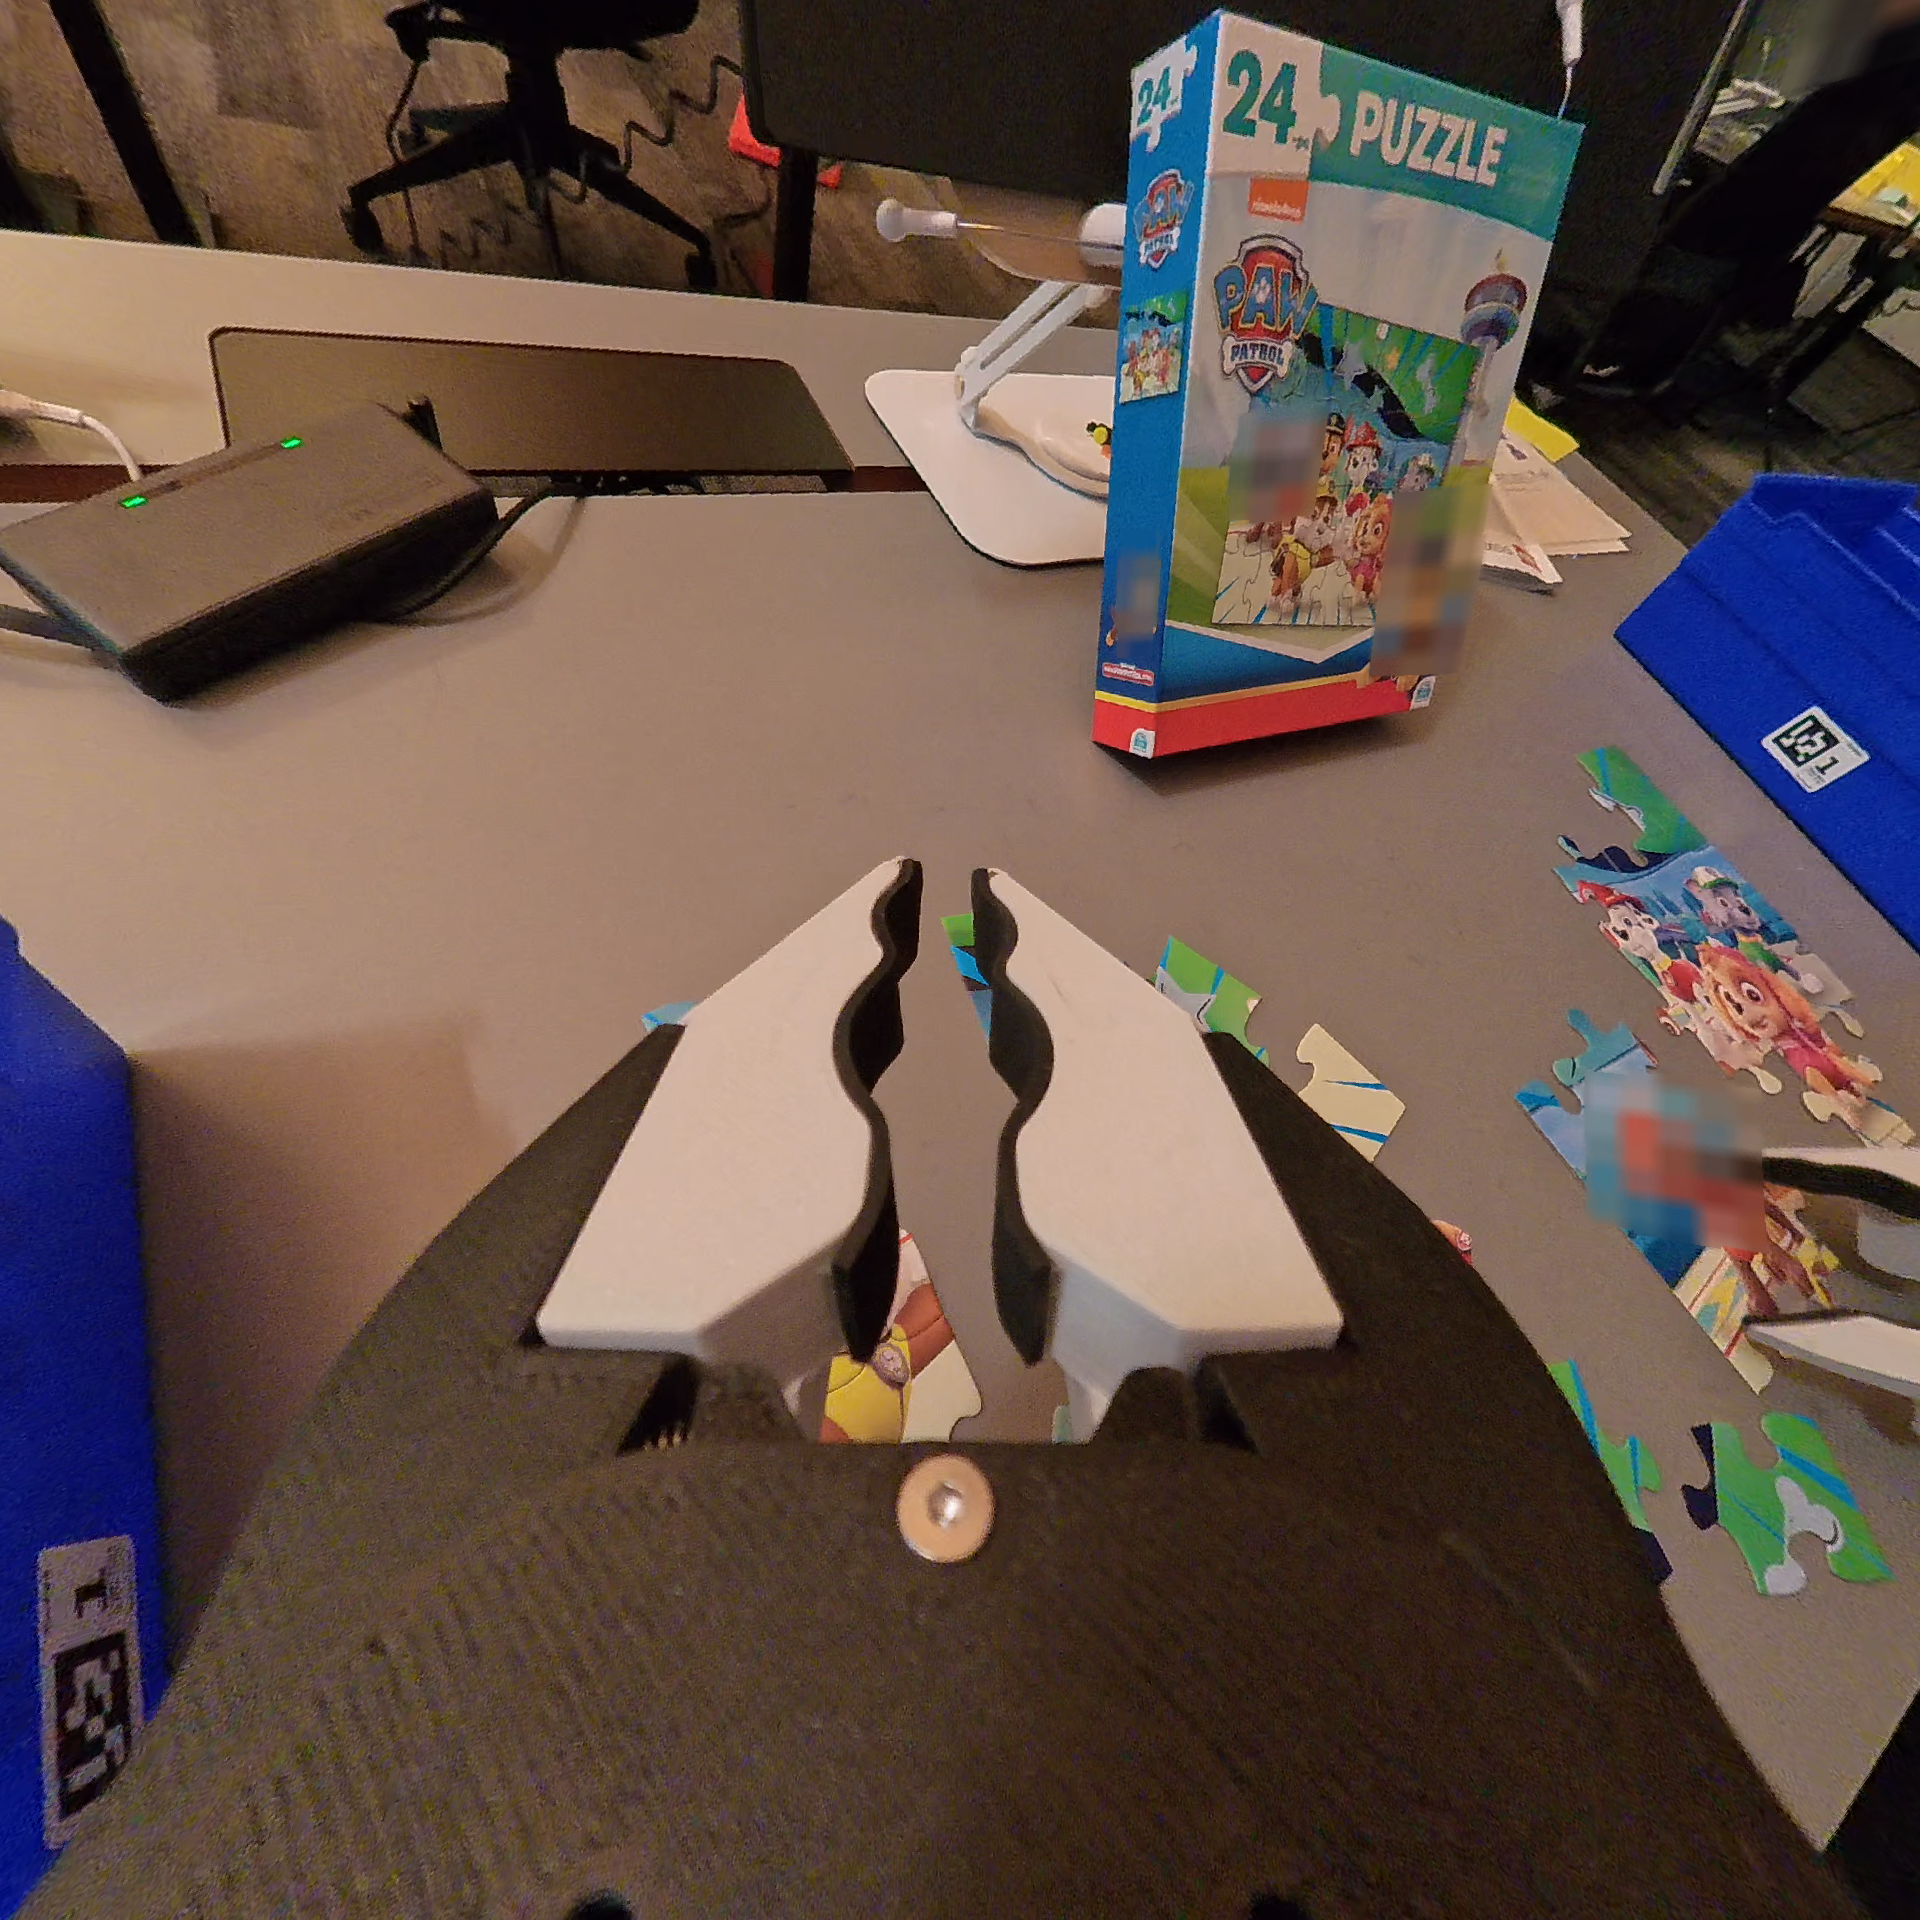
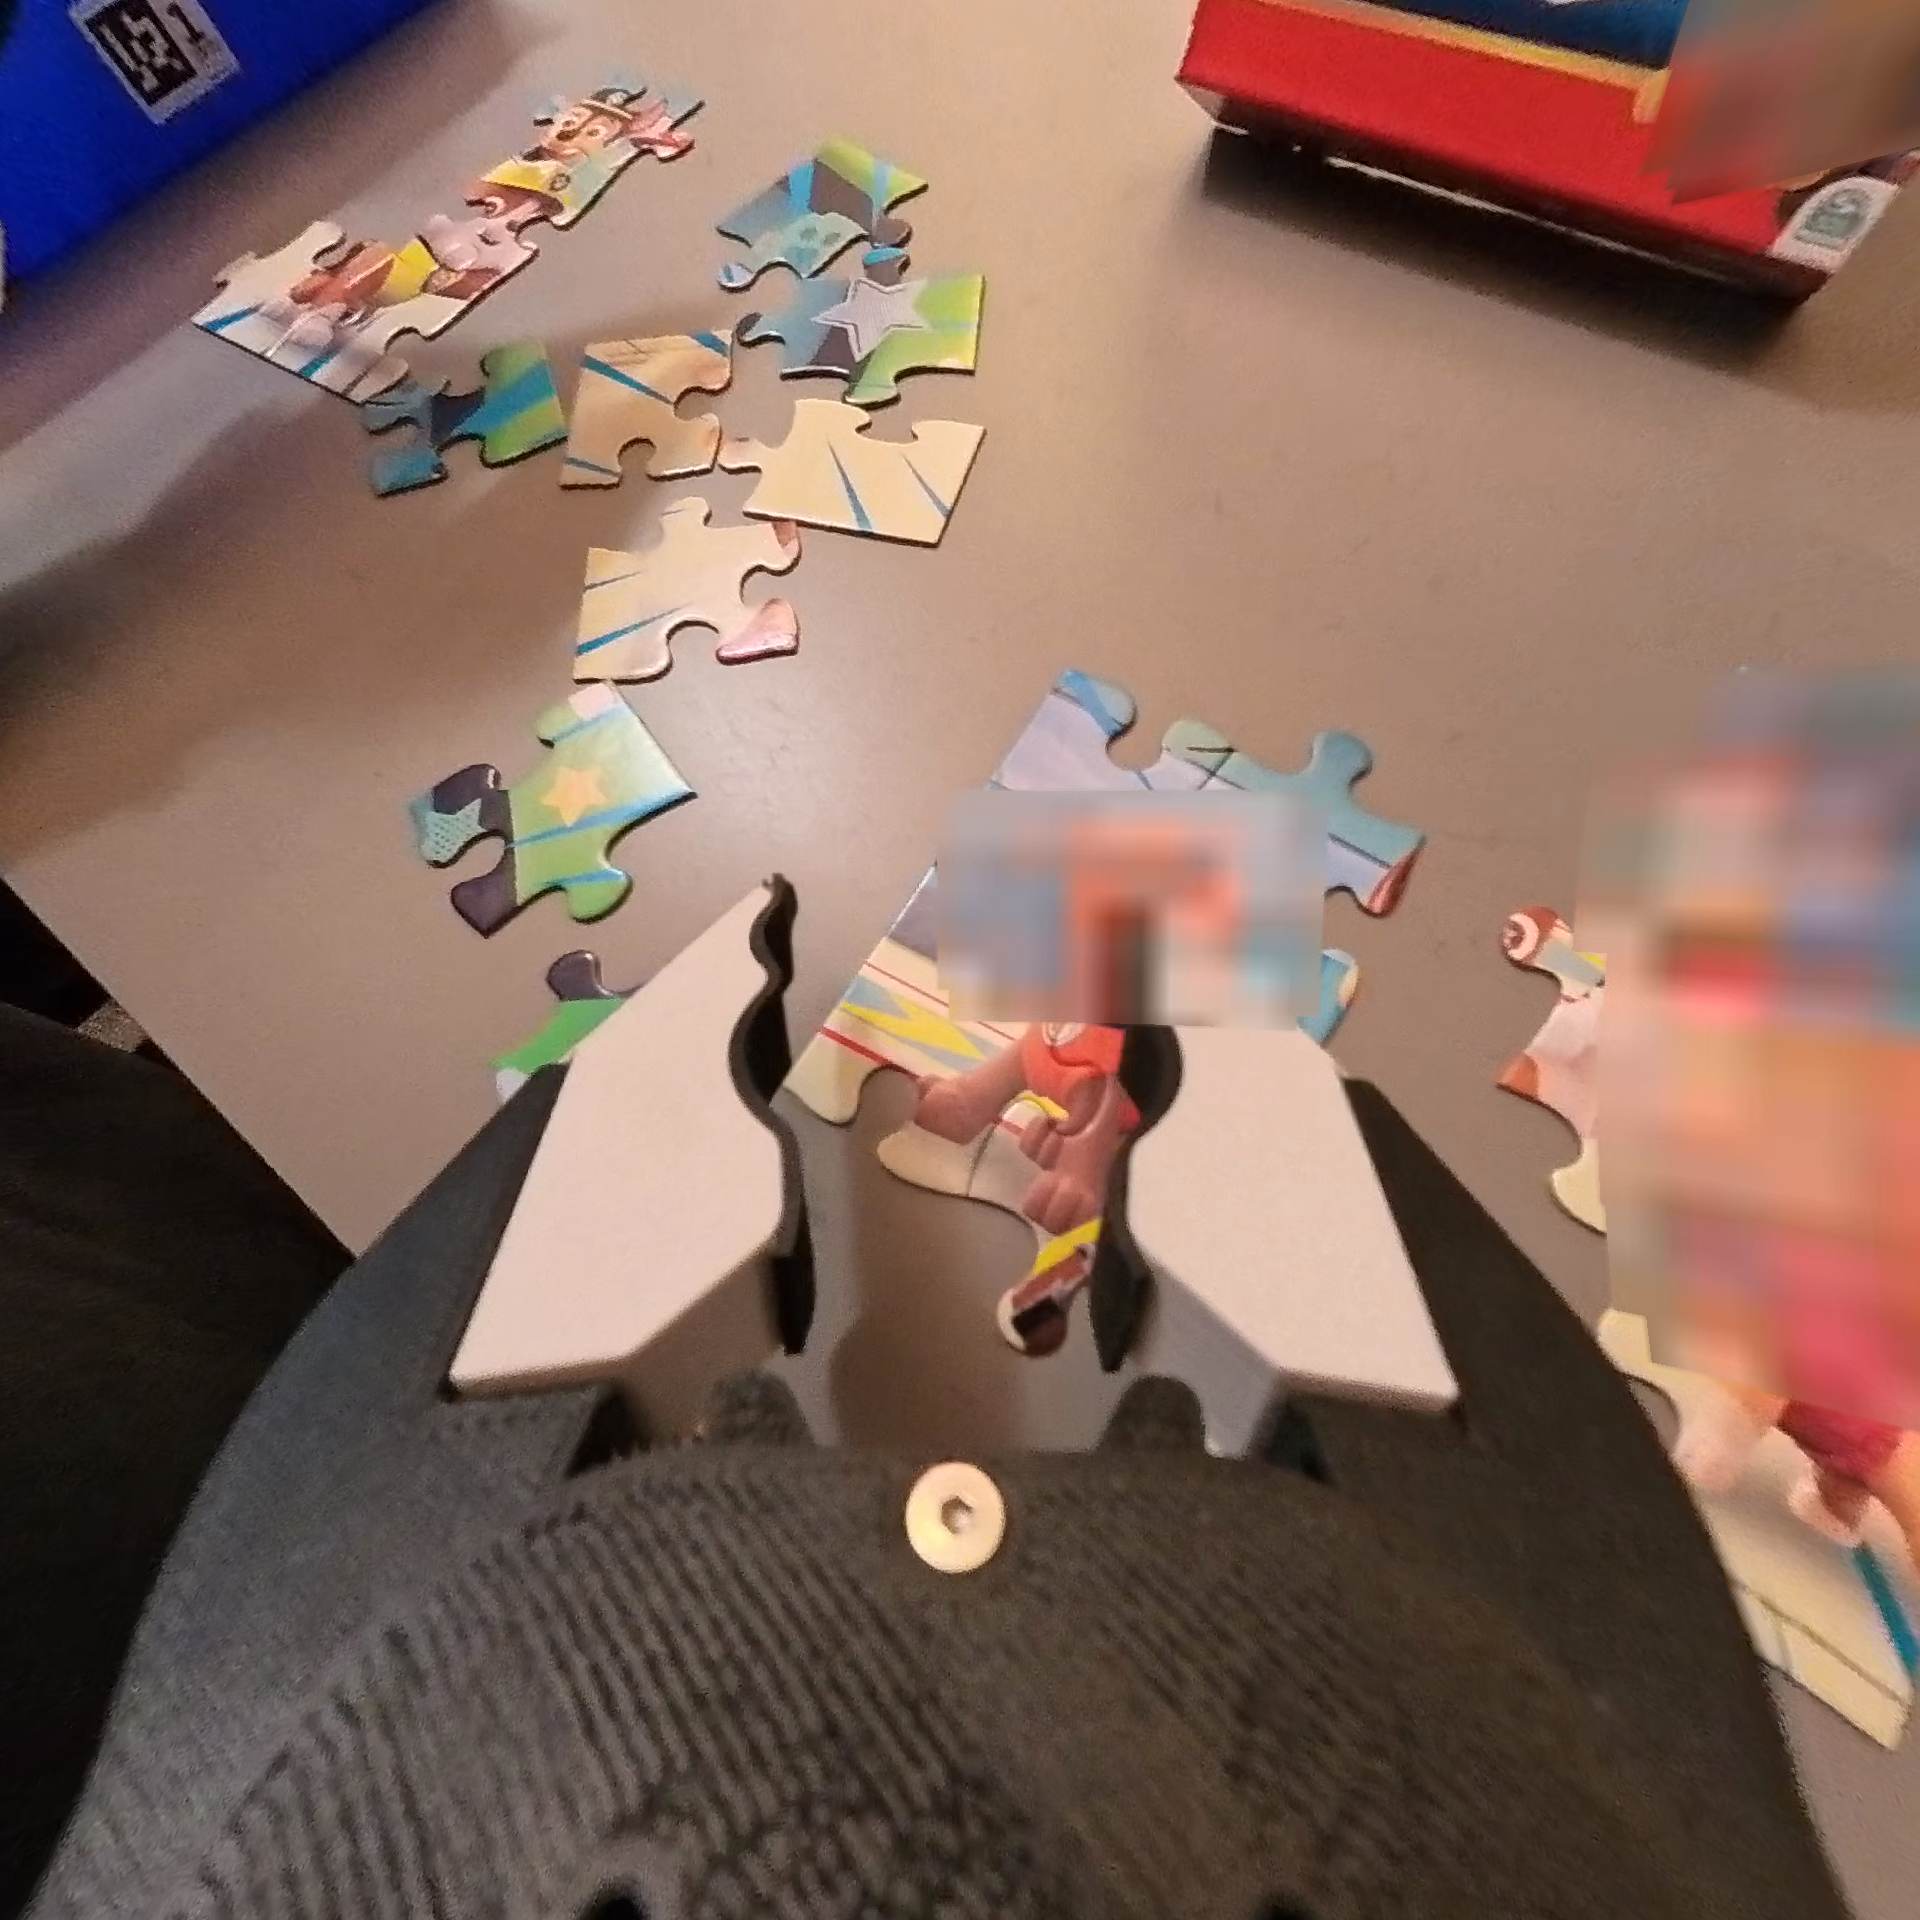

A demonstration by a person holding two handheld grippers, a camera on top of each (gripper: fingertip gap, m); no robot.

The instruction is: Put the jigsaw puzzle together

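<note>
- The left gripper (image 1: 945, 873) has its fingers drawn nearly together, with a narrow slit between the tips and nothing pinched in it.
- A green-and-blue puzzle piece (image 1: 961, 951) lies flat on the grey table (image 1: 623, 779) directly under that slit. More pieces lie just to its right, including a pale yellow piece (image 1: 1351, 1081).
- Ahead of the left gripper and to its left the table is bare. The upright puzzle box (image 1: 1340, 416) stands well ahead on the right, and a blue container (image 1: 62, 1351) sits close on the left.
- The right gripper (image 2: 966, 935) is spread wide. One fingertip is hidden by a blur patch.
- A joined cluster of pieces (image 2: 966, 1122) lies flat beneath and between its fingers, not pinched, with its long axis running ahead and to the right.
- A green star piece (image 2: 551, 810) lies just left of the right gripper's left finger (image 2: 665, 1143), and loose pieces (image 2: 665, 582) are scattered ahead on the left.
- The right gripper is the nearer one to the cluster.
</note>
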